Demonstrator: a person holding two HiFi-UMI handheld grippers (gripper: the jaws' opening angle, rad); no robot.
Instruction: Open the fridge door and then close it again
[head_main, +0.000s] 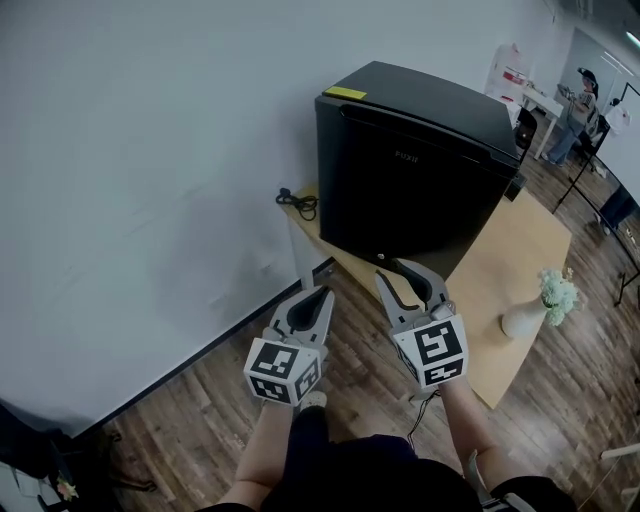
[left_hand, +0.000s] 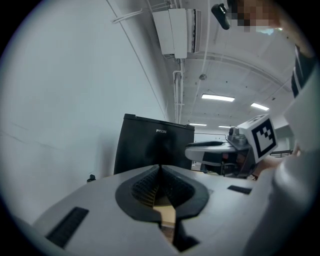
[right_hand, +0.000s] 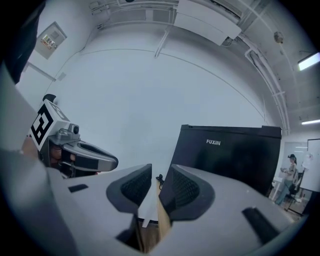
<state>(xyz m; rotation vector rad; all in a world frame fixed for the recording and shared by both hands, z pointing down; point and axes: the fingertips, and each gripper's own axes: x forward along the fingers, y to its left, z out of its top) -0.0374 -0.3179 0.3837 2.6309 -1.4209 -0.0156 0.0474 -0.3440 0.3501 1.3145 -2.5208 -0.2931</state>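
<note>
Before the black box-shaped fridge (head_main: 420, 170), my left gripper (head_main: 322, 292) pressed together, right gripper (head_main: 390, 269) slightly spread, both empty; a hard tug could drag it.

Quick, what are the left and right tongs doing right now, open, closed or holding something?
Left tongs: closed, holding nothing.
Right tongs: slightly open, empty.

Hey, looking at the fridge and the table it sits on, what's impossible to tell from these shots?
- Inside of the fridge: the door is shut in every view.
- Yellow label on its top: too small to read in the head view.
- Fridge's lower front: hidden by the bodies of the left gripper and the right gripper in their own views.
- Cable: too small and dark in the head view to trace where it leads.
</note>
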